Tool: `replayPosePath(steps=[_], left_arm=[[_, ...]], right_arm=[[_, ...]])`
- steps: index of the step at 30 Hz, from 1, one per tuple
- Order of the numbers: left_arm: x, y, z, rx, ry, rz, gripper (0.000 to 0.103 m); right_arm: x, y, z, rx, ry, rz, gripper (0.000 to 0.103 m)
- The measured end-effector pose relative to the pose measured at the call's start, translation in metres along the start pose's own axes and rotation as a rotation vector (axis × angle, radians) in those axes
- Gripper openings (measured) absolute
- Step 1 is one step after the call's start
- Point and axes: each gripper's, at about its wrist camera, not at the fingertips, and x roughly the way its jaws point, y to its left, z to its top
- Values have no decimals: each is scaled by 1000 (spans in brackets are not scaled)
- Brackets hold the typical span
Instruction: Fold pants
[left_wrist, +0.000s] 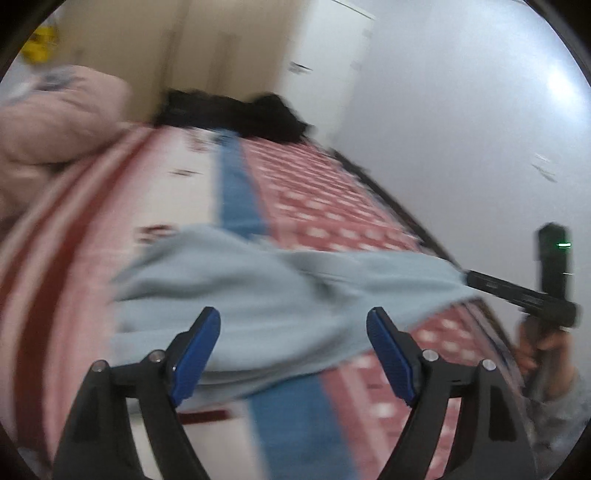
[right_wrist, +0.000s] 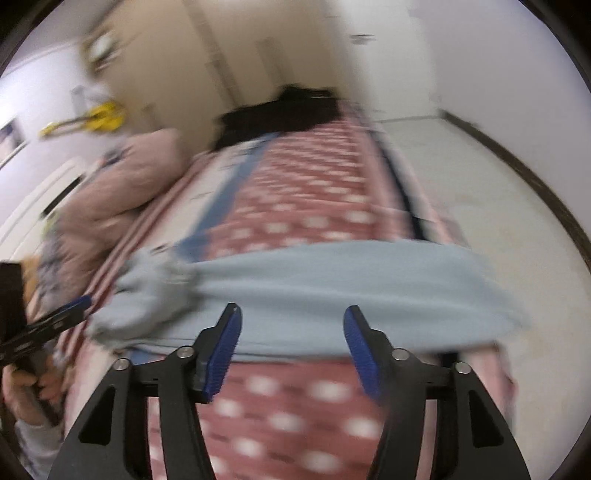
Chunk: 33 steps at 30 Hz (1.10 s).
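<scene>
Blue-padded jaws of the left gripper (left_wrist: 293, 325) are spread wide with nothing clamped between them; the pale blue pants (left_wrist: 266, 295) are seen just beyond the tips. The right gripper (right_wrist: 291, 325) is likewise held apart and empty above the same cloth. The pants are laid crosswise, folded, on a bed (right_wrist: 314, 206) covered in red-and-white patterned fabric. A pink pillow (left_wrist: 55, 122) and a black bundle (left_wrist: 236, 114) are seen farther off.
</scene>
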Motion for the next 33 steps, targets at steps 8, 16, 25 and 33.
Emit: replayPosePath(steps=[8, 16, 25, 33], left_arm=[[9, 72, -29, -126, -19, 90, 78], [26, 97, -49, -188, -23, -17, 73], [25, 96, -49, -168, -36, -50, 60], [29, 96, -50, -165, -28, -31, 60]], right_arm=[[107, 128, 27, -226, 98, 92, 73], [171, 126, 26, -144, 218, 53, 15], [108, 107, -17, 80, -24, -113, 11], [92, 101, -11, 38, 4, -108, 56]])
